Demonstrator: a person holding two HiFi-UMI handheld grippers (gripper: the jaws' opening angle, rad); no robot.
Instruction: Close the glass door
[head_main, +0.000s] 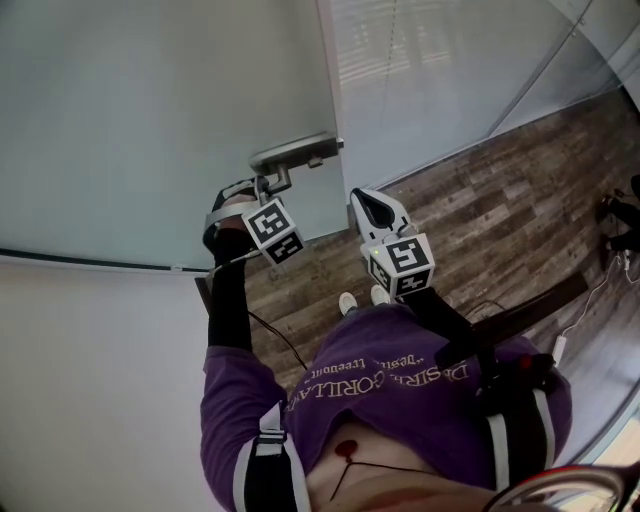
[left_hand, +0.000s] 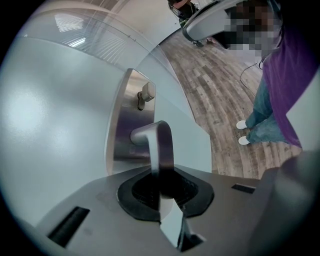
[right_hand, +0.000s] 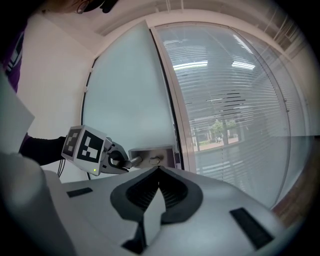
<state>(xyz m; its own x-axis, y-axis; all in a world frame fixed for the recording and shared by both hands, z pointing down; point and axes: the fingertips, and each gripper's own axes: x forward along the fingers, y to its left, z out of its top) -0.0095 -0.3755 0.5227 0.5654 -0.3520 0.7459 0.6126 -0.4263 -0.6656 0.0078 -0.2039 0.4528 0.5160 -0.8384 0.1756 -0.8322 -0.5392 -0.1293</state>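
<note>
The left gripper is clamped on the lever handle of the frosted glass door, which stands just ahead of the person. The jaws pinch the lever's free end, probably because the smooth pane offers no other purchase for swinging it shut. The right gripper hangs empty nearby, jaws together (a spare hand, I judge), pointing toward the door's edge beside the blinded window. I cannot tell whether that edge is seated.

Door handle end hidden between fingers of left gripper
</note>
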